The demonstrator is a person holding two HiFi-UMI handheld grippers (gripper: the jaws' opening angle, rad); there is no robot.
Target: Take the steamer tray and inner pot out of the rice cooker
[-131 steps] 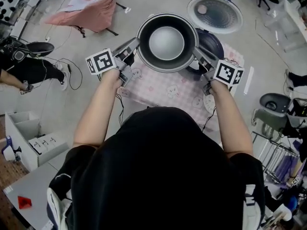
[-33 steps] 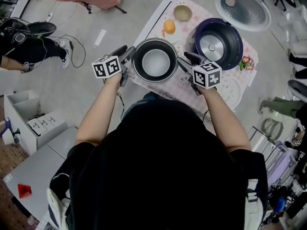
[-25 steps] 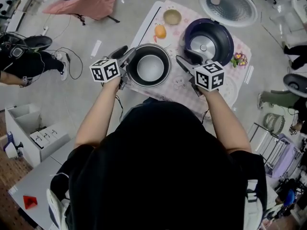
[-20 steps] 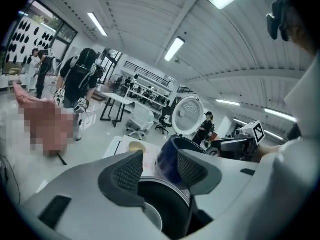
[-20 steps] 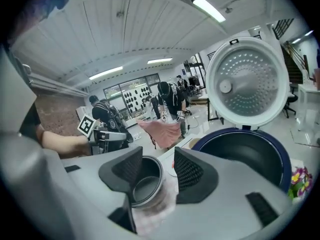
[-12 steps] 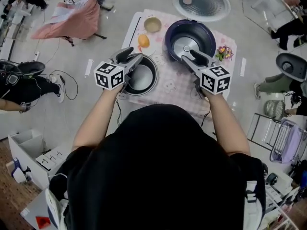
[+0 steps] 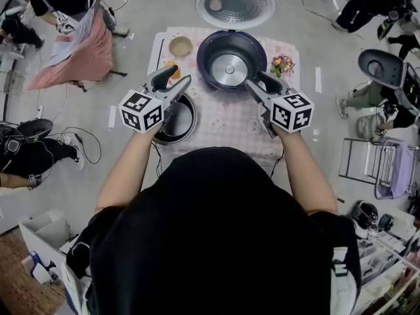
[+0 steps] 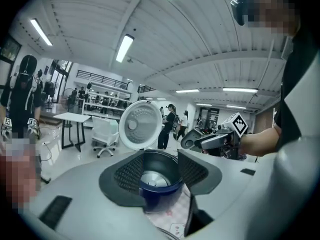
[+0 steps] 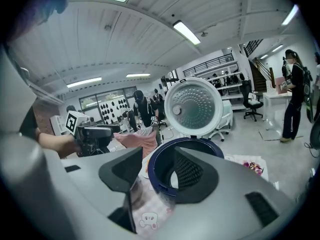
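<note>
The dark blue rice cooker (image 7: 226,59) stands at the back of the table with its lid (image 7: 235,4) swung up, and its well shows a bare metal bottom. The black inner pot (image 7: 177,121) rests on the pink cloth at the table's front left, partly under my left gripper (image 7: 172,81). That gripper hovers above the pot's far rim, open and empty. My right gripper (image 7: 257,83) is open and empty over the cooker's front right edge. In both gripper views the cooker (image 8: 159,186) (image 9: 165,171) shows between spread jaws. No steamer tray is in view.
A small bowl (image 7: 180,45) and an orange object (image 7: 172,64) lie at the table's back left, and flowers (image 7: 282,63) at the right. The table (image 7: 236,126) is small with floor on all sides. People, chairs (image 7: 380,64) and a pink draped stand (image 7: 75,54) surround it.
The inner pot, first carried in the air between both grippers, now sits on the table's left. Both grippers have let go and moved up toward the cooker.
</note>
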